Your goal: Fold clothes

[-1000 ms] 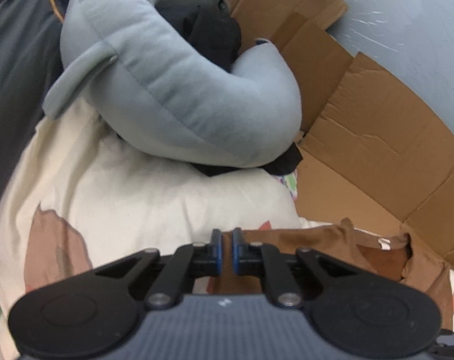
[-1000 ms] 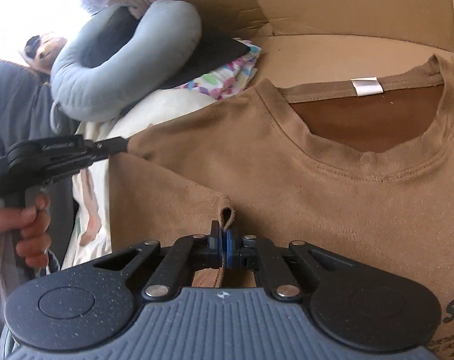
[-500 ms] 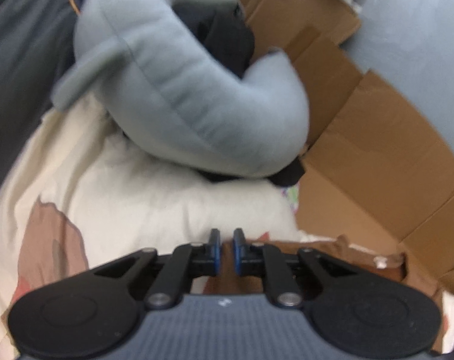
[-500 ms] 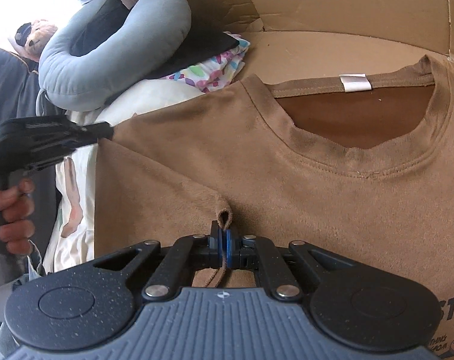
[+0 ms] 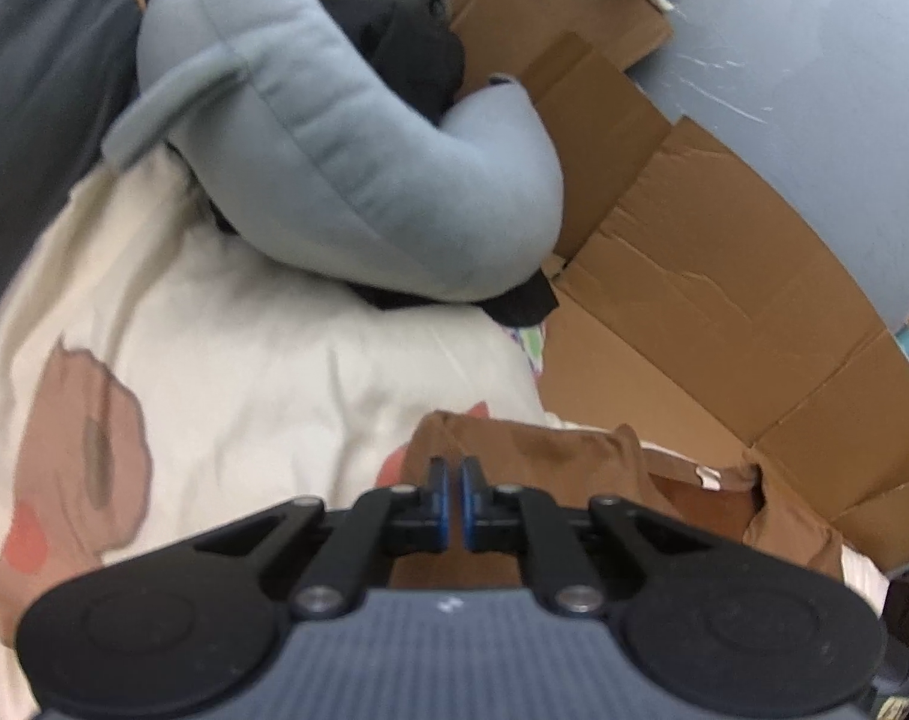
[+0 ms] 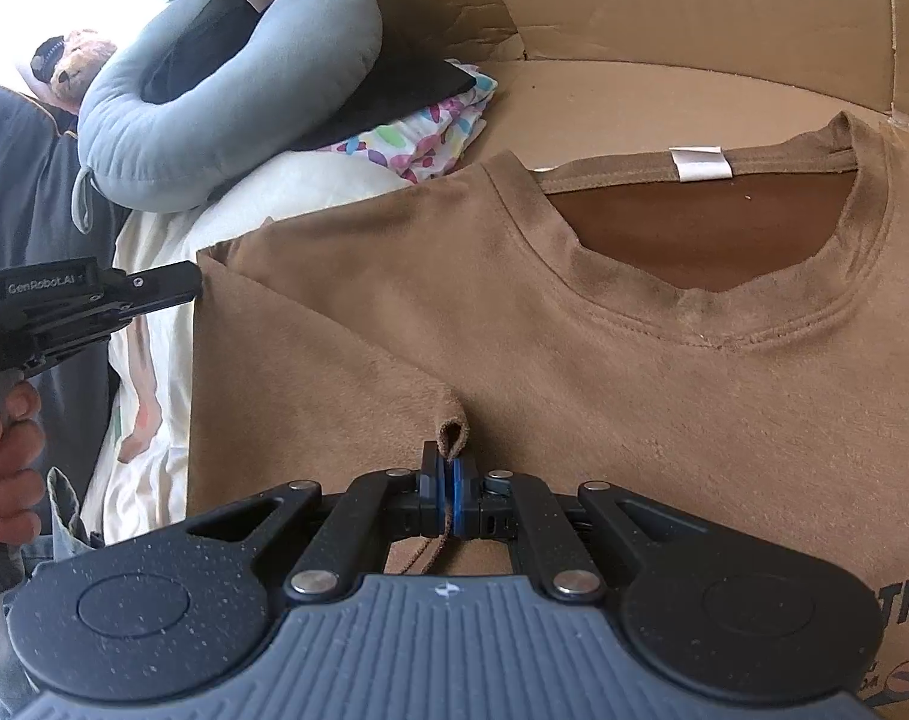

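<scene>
Fabric is what both tools are after: the brown T-shirt (image 6: 574,360) lies spread in front of the right gripper (image 6: 449,495), collar and white label at the far side, chest print off to its right. That gripper is pressed together on a small raised pleat of the shirt, a loop of cloth standing up between its blue pads (image 6: 461,492), likely so the layer can be lifted rather than dragged.

Off to its left, the left gripper (image 6: 184,283), held in a hand (image 6: 7,468), meets the sleeve edge at the shirt's corner. In its own view, its pads (image 5: 437,501) sit nearly together over brown cloth; I cannot tell whether they pinch it. Beyond it lie a cream pillow (image 5: 262,372) and a grey neck pillow (image 5: 346,138); cardboard (image 5: 724,312) runs to its right, serving as the folding surface.
</scene>
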The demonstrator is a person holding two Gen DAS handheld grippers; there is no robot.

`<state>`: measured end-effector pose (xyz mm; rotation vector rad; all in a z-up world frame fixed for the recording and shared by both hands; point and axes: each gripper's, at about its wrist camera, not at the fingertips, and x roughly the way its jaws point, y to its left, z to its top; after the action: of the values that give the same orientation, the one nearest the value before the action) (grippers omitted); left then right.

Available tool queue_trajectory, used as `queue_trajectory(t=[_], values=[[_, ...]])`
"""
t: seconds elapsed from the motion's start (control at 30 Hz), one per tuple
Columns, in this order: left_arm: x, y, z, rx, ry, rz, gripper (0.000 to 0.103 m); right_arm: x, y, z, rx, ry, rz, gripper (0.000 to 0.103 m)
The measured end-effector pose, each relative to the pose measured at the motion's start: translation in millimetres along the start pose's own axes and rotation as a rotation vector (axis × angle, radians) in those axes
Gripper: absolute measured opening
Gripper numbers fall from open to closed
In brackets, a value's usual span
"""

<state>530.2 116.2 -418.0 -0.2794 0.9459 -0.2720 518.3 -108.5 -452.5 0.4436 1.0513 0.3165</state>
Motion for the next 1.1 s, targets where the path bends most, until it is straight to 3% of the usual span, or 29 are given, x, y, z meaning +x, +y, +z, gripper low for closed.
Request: queue_trajectory(t=[0.3,0.53,0.67,0.8,1.1], values=[[30.7,-4.2,1.8,0.004,0.006,0.084,0.003,4.4,-7.7,0.2,0.036,0.001,0.01,0.002],[32.0,-1.1,1.0,0.005,0.002,0.077,0.003,-5.4,-18.2,11.6,0.083,-0.042,-0.009,0.003],[12.0,1.4,-3.5,-0.004,-0.008,0.042,0.004,-16.1,-20.8,11.5,0.068,-0.05,-0.03,0.006],[-20.3,1.4,-17.9,-0.003,-0.044,0.038,0.023,-27.4,-21.2,8.9,0.027,-0.034,-0.009,0.006],[-86.1,6.1,-66.2,-0.093,-0.075,0.083,0.028,-43.0,-12.5,-6.1,-0.095,-0.026,0.029,0.006]])
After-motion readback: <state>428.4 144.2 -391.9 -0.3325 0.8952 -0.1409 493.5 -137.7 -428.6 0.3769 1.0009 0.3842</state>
